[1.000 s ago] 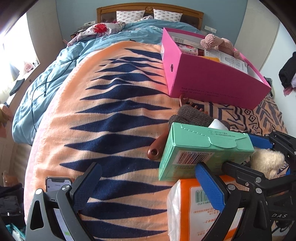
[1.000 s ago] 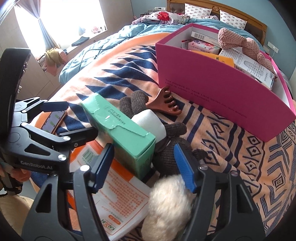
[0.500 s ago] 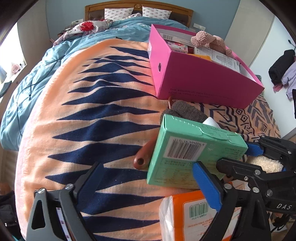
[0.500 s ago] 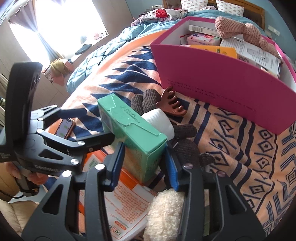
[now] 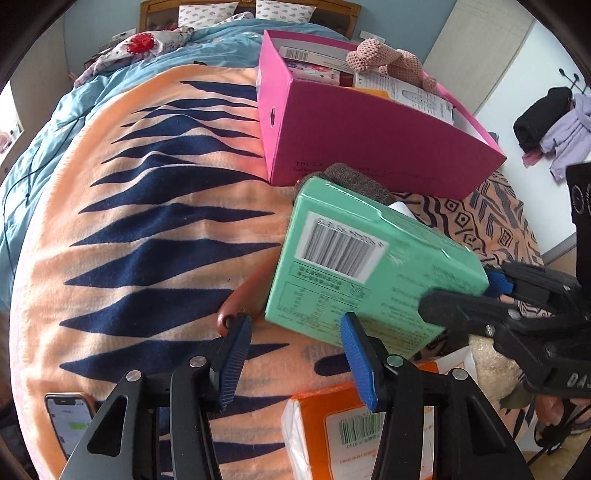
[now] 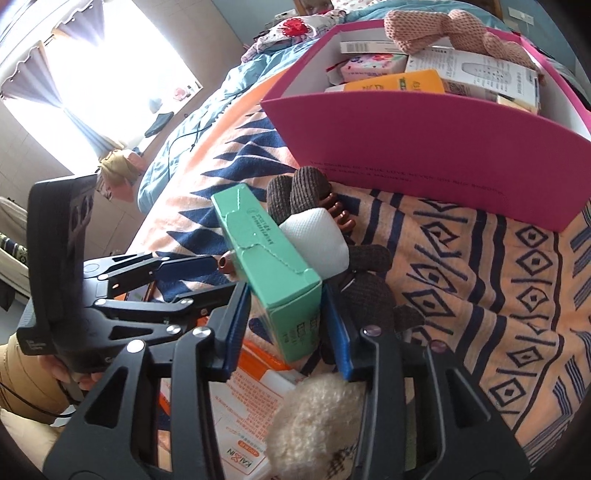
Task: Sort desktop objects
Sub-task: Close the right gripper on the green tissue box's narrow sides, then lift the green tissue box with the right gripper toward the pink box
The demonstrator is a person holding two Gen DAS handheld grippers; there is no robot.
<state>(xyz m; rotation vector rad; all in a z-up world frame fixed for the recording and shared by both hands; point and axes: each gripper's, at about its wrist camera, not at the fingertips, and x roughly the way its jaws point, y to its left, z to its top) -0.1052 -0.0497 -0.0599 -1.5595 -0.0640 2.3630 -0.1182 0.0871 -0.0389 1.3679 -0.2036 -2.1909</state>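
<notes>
1. The right gripper (image 6: pixel 286 325) is pinching the near end of the green box (image 6: pixel 269 258), one blue pad on each side. The box is tipped up off the blanket (image 5: pixel 147 229), barcode side facing the left wrist camera.
2. The left gripper (image 5: pixel 295 354) has its pads spread apart with nothing between them. It sits just under the lower edge of the green box (image 5: pixel 369 266).
3. The pink box (image 6: pixel 424 147) sits further back on the bed, already loaded with a few packets, an orange carton and a pink knitted toy (image 6: pixel 454 29).
4. Beside the green box there's a brown knitted toy (image 6: pixel 365 280), a white roll (image 6: pixel 317 236) and a brown wooden massager (image 6: pixel 340 214) all bunched together.
5. An orange and white packet (image 5: pixel 369 428) lies below the green box, next to a fluffy cream toy (image 6: pixel 317 424).
6. A phone (image 5: pixel 70 417) lies on the blanket at the lower left.
</notes>
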